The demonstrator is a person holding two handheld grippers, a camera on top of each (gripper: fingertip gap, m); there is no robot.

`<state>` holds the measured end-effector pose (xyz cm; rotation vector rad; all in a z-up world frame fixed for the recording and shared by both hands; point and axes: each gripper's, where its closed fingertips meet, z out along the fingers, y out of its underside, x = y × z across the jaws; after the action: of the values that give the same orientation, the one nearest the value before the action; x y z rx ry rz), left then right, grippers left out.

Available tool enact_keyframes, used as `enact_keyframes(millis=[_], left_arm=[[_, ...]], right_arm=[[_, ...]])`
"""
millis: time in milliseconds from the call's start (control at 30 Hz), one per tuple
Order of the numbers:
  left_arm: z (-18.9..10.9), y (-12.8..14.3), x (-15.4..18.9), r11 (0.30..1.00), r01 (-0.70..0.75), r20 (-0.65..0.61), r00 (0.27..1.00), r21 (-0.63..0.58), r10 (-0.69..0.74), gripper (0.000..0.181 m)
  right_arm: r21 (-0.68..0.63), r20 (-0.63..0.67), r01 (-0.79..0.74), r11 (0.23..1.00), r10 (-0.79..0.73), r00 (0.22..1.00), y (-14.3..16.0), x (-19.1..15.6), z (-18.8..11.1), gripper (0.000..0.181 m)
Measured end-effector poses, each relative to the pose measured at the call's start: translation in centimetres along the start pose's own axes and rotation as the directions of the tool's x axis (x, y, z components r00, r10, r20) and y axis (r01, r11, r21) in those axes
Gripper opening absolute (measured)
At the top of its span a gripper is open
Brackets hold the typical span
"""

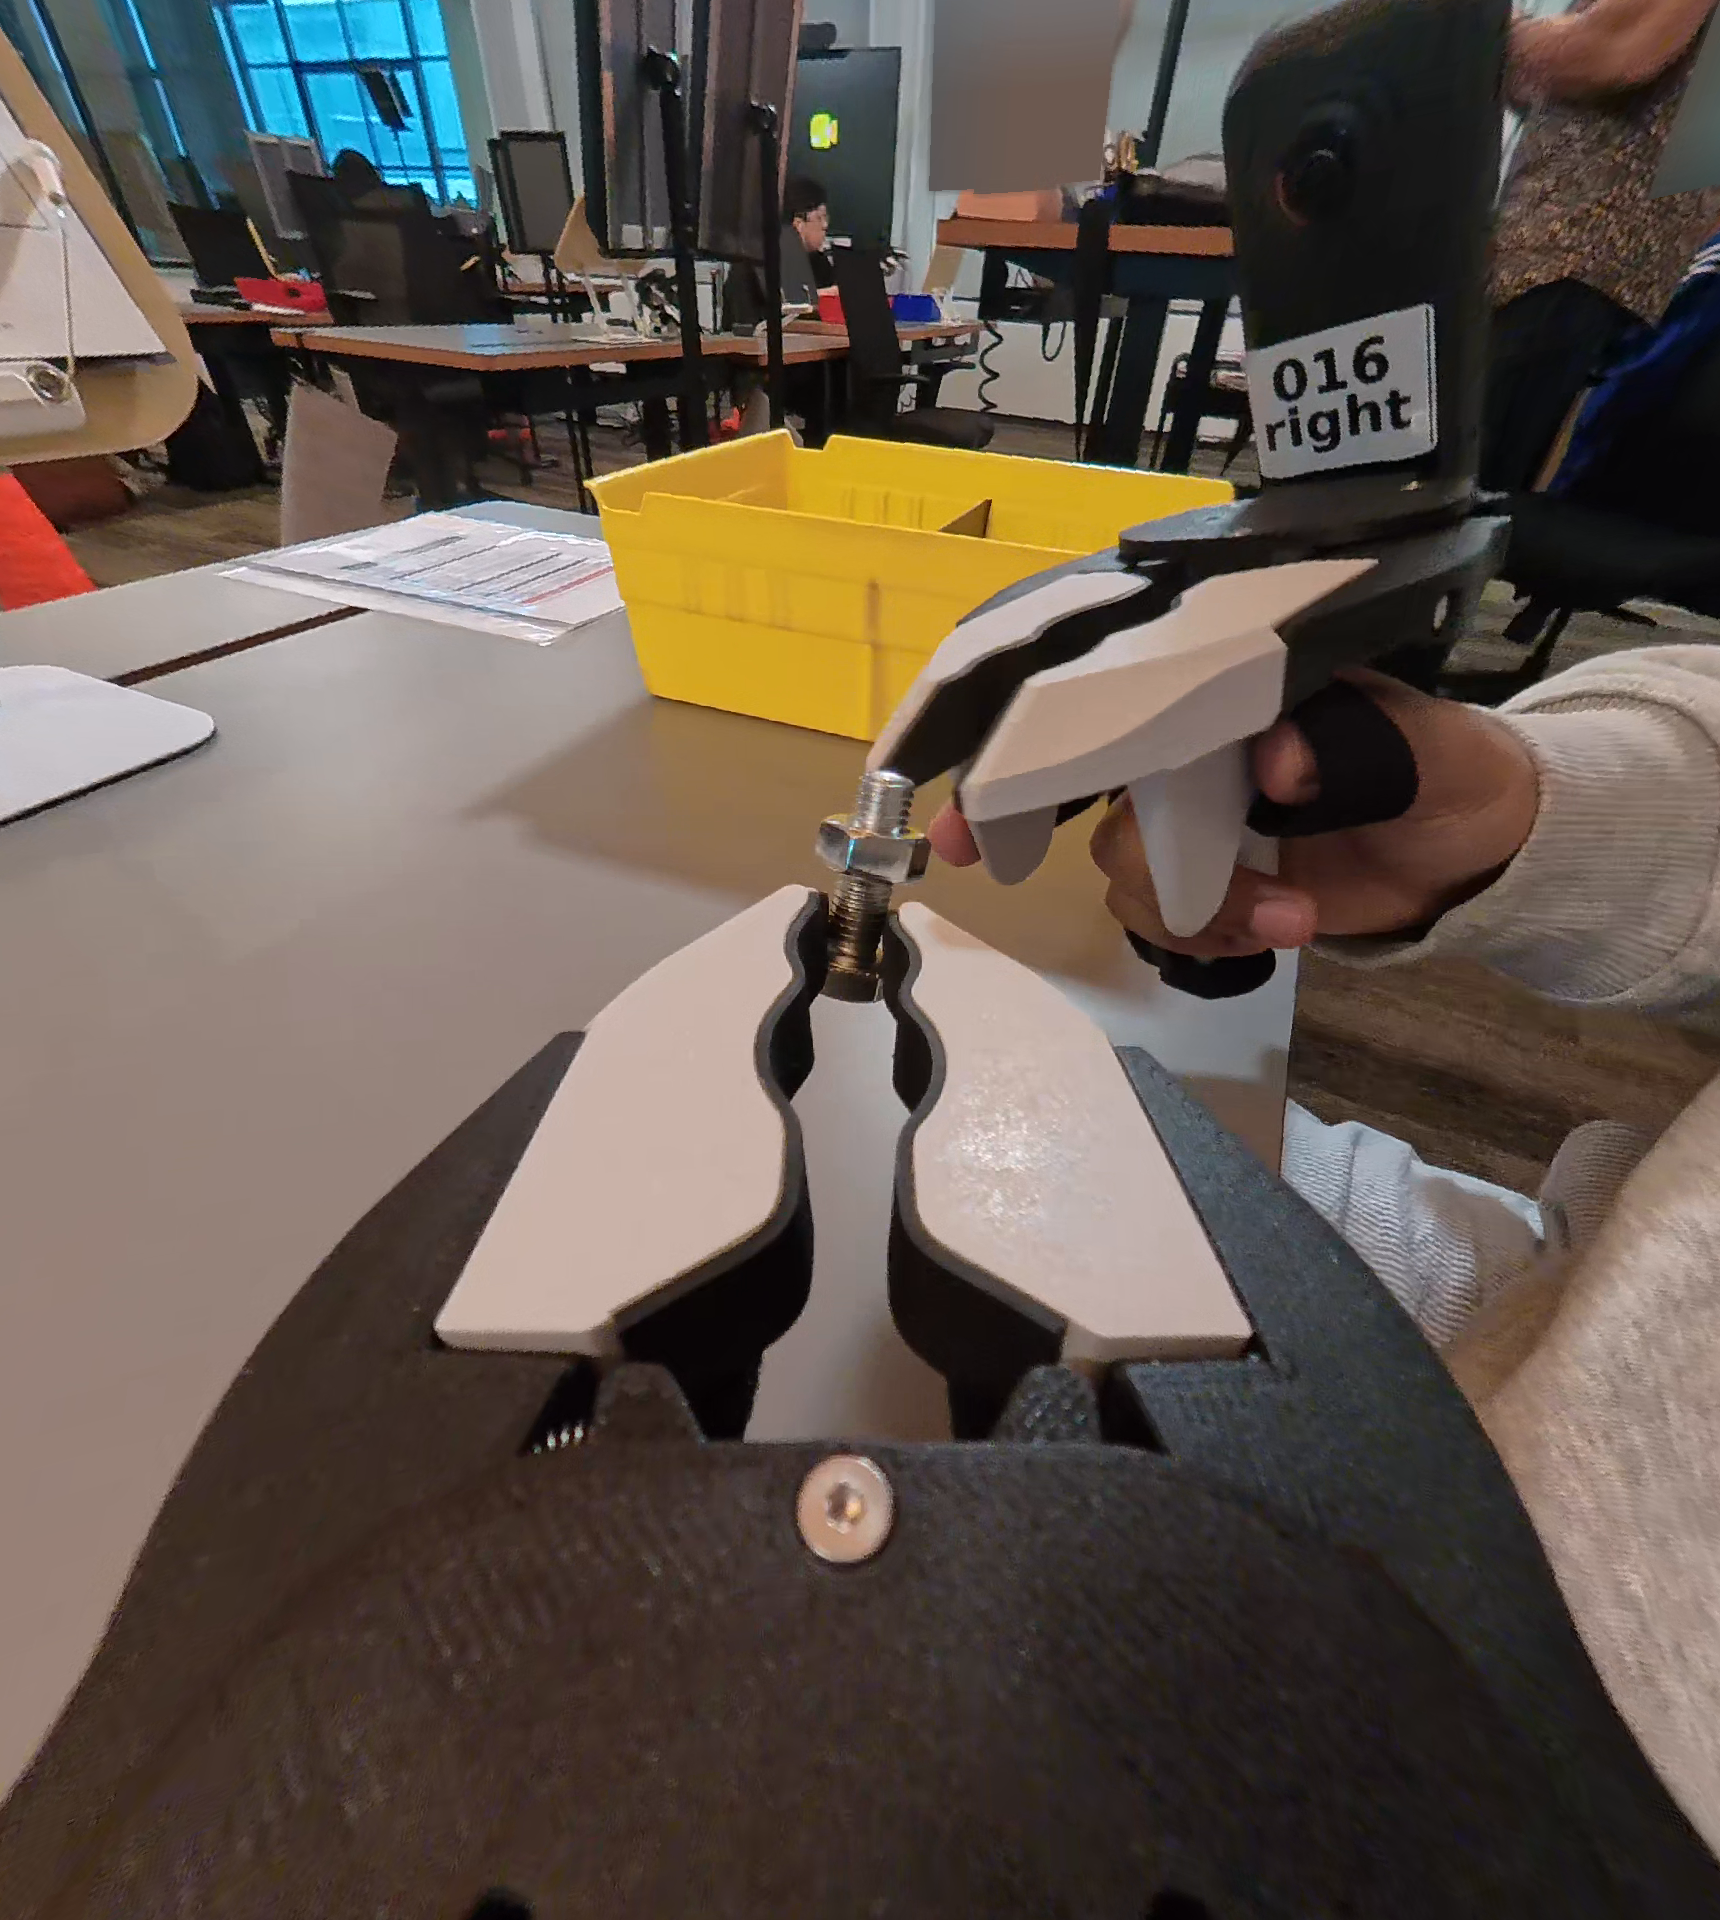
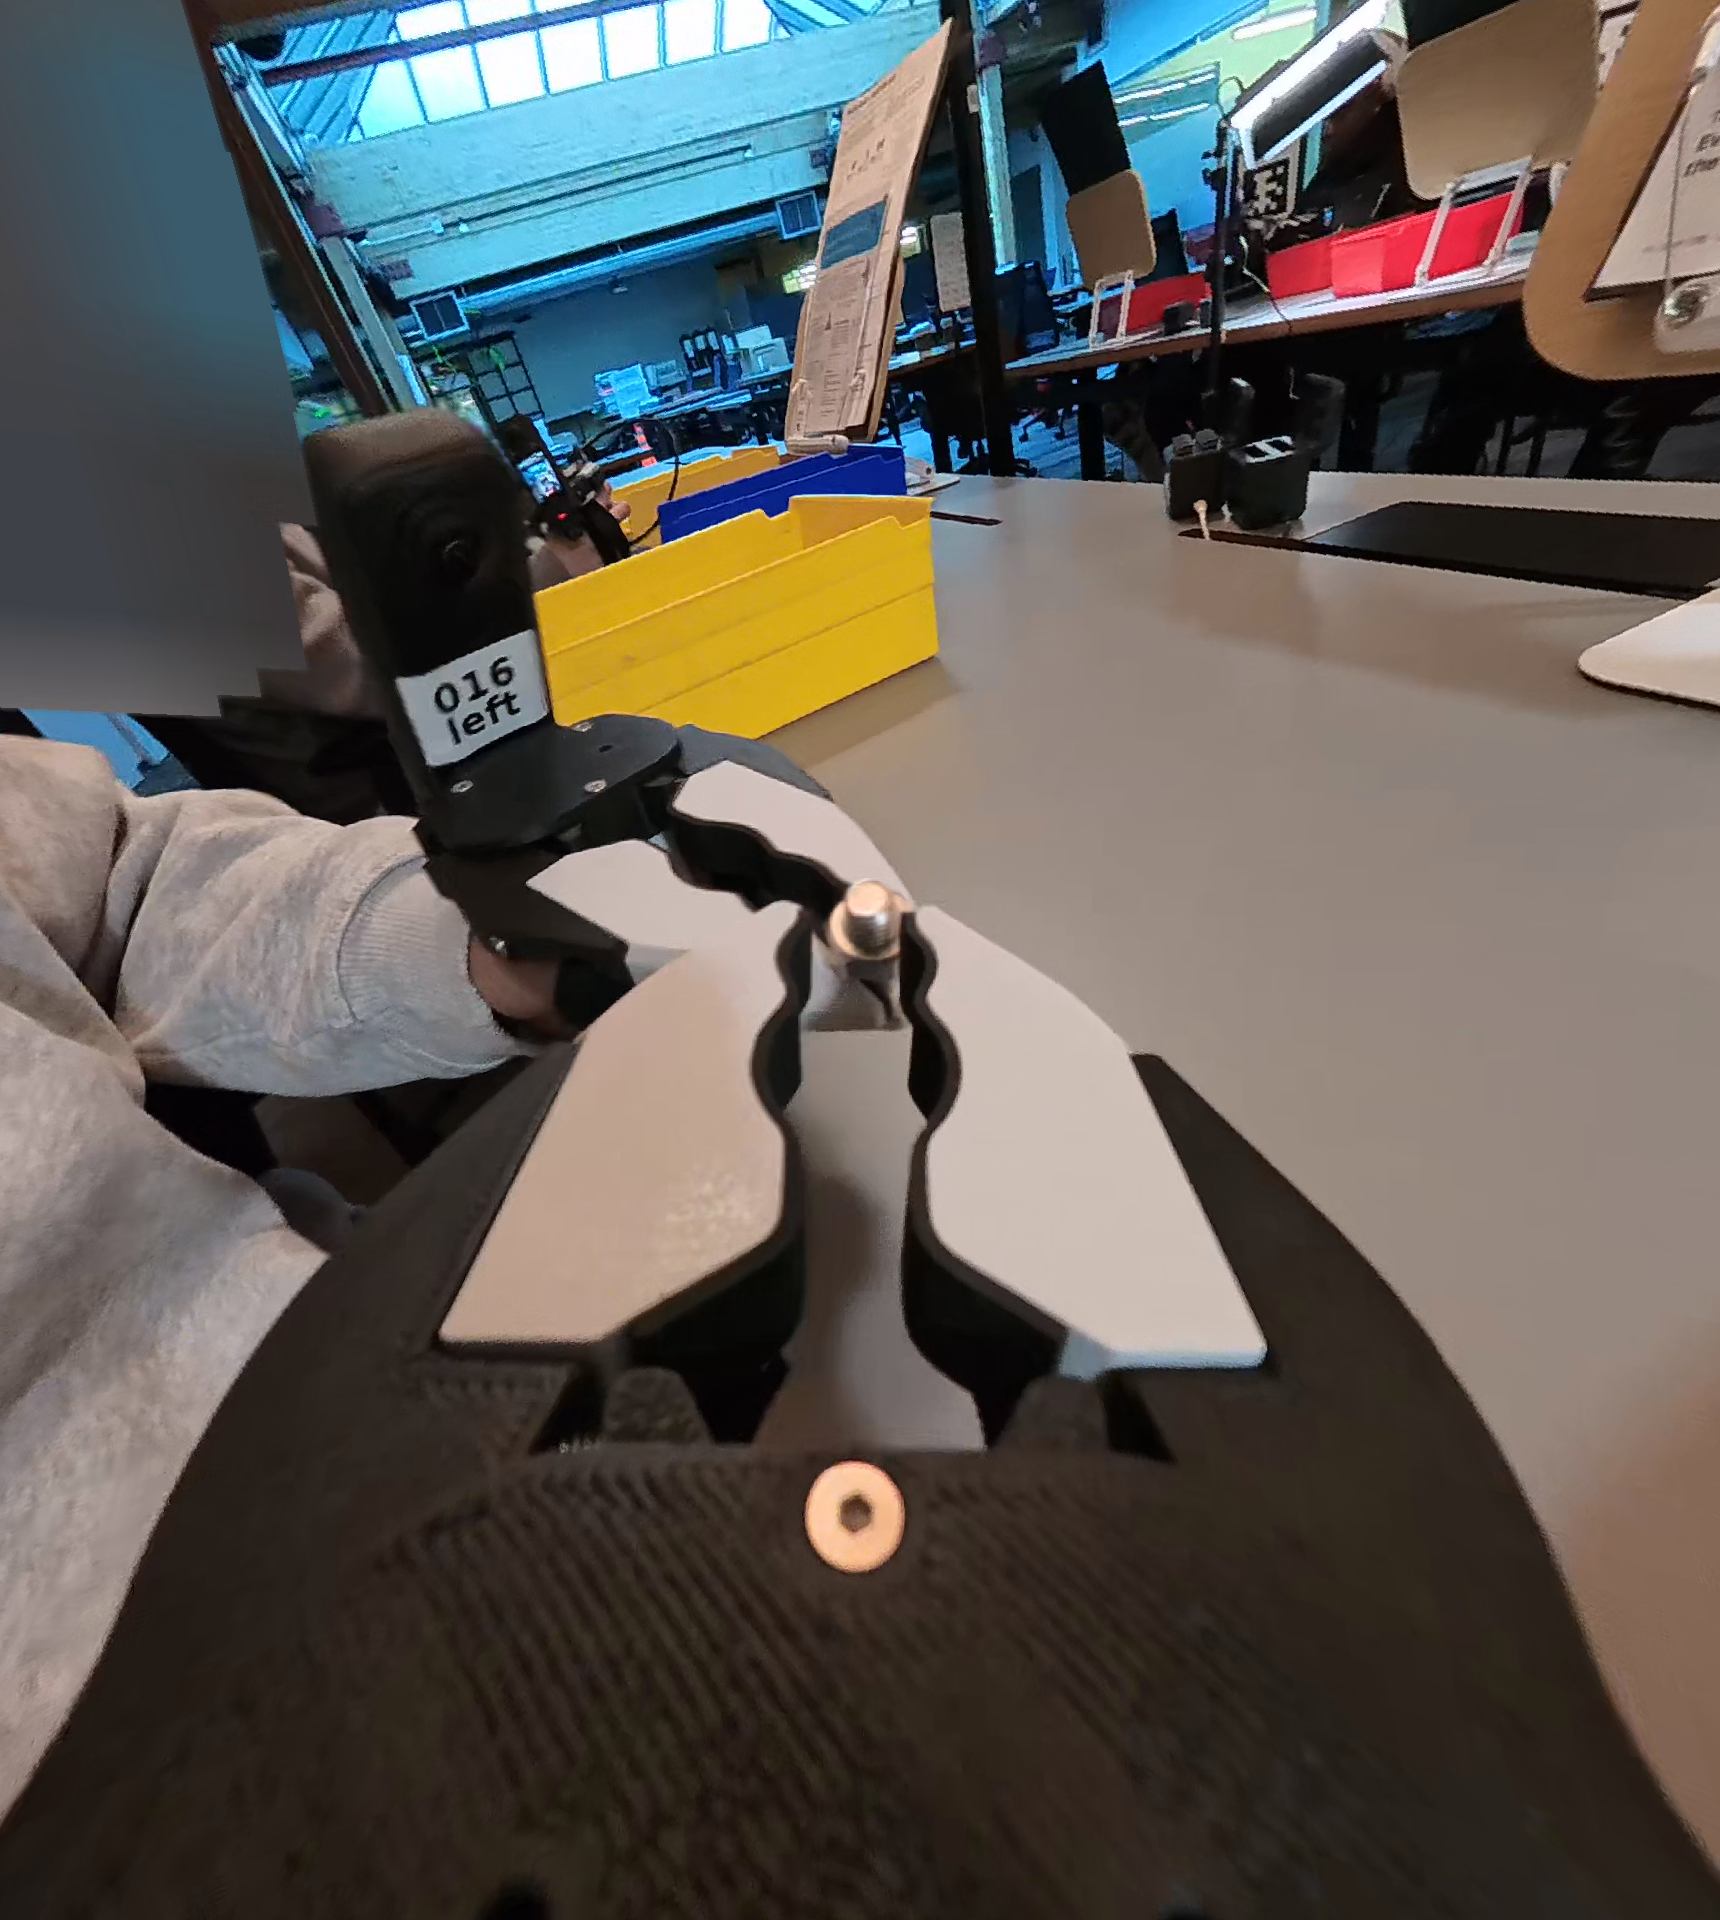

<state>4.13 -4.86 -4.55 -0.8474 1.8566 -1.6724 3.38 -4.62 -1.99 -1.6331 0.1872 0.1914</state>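
My left gripper is shut on the lower shaft of a steel bolt and holds it upright above the grey table. A hex nut sits on the thread just above the left fingertips. My right gripper comes in from the right, tilted down, with its tips at the nut and the bolt's top end. In the right wrist view the nut sits between the tips of the right gripper, which is shut on it. The left gripper reaches in from the left there.
A yellow bin stands on the table behind the grippers; it also shows in the right wrist view, with a blue bin behind it. A printed sheet and a white sign stand are at the left. A black mat lies far right. Only a small space, under 4 cm, lies between the two pairs of fingers.
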Motion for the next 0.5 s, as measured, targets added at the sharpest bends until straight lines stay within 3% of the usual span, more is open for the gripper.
enact_keyframes(millis=[233, 500], left_arm=[[0.2, 0.0, 0.5, 1.000, 0.020, -0.025, 0.999, 0.001, -0.020, 0.010], [0.2, 0.0, 1.1, 0.999, 0.036, -0.050, 0.998, 0.001, -0.036, 0.010]], right_arm=[[0.008, -0.020, 0.030, 1.000, -0.030, 0.999, 0.2, -0.2, 0.0, 0.019], [0.026, -0.037, 0.050, 0.998, -0.049, 0.998, -0.2, -0.2, 0.0, 0.010]])
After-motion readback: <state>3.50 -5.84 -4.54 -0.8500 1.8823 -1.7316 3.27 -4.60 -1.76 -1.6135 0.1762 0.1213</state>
